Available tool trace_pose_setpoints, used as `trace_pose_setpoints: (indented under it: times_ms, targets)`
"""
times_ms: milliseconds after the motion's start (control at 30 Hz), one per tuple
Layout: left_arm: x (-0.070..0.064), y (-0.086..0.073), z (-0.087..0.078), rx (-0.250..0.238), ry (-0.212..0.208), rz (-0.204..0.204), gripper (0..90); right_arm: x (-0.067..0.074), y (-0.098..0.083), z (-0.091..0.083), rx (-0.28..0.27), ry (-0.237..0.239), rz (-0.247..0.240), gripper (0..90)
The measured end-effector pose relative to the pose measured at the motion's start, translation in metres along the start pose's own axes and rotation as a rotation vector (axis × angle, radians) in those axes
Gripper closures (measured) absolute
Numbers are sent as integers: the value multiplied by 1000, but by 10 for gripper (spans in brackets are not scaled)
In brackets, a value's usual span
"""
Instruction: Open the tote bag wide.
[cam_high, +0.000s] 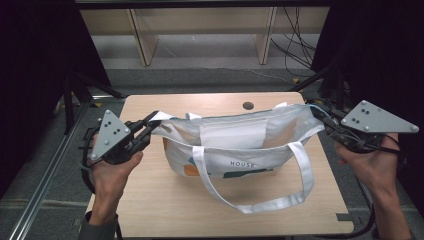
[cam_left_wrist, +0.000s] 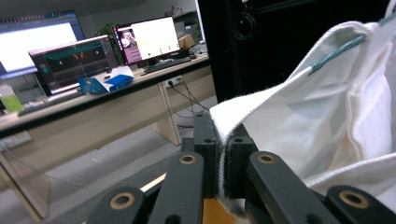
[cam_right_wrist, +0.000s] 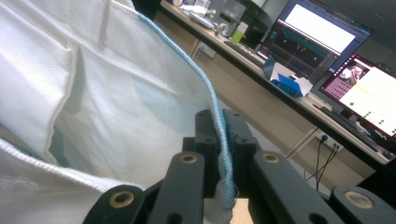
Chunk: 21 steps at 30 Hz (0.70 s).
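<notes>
A white cloth tote bag (cam_high: 235, 137) with coloured print and the word HOUSE hangs stretched between both grippers above the wooden table (cam_high: 165, 210). My left gripper (cam_high: 152, 122) is shut on the bag's left top corner; its jaws pinch the white hem (cam_left_wrist: 223, 140). On the other side, my right gripper (cam_high: 316, 112) is shut on the right top corner, clamping the blue-edged rim (cam_right_wrist: 223, 154). One long white handle (cam_high: 260, 202) droops in a loop onto the table in front of the bag. The bag's mouth is pulled taut and faces up.
A small round grommet (cam_high: 248, 105) sits in the table near its far edge. Beyond the table stand wooden shelf legs (cam_high: 145, 45) and loose cables (cam_high: 295, 45). A desk with monitors (cam_left_wrist: 144, 39) appears in both gripper views.
</notes>
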<state>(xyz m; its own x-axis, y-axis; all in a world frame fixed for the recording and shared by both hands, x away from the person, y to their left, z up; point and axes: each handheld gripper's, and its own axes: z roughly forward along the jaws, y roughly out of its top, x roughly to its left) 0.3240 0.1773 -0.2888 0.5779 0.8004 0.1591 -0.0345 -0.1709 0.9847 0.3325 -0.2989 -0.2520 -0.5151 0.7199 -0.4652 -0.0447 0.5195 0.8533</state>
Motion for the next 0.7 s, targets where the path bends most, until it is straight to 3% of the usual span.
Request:
trace_pose_setpoints:
  times_ms: [233,333,467,500,600,700]
  targets:
    - [9,-23,13,57,8,-14,857,-2,-9,32,50,14,28,858]
    - [10,-30,17,74,4,-20,856,-2,-14,40,70,12,15,858]
    - [4,-44,19,153,-12,24,856,0,-20,44,86,6,10,858]
    - [3,-47,20,163,-22,24,855,1,-22,43,86,17,-3,858]
    - [1,-57,23,193,-55,-4,851,3,-28,44,93,22,23,858]
    - [0,-62,27,220,-64,-15,843,6,-35,42,103,18,12,857]
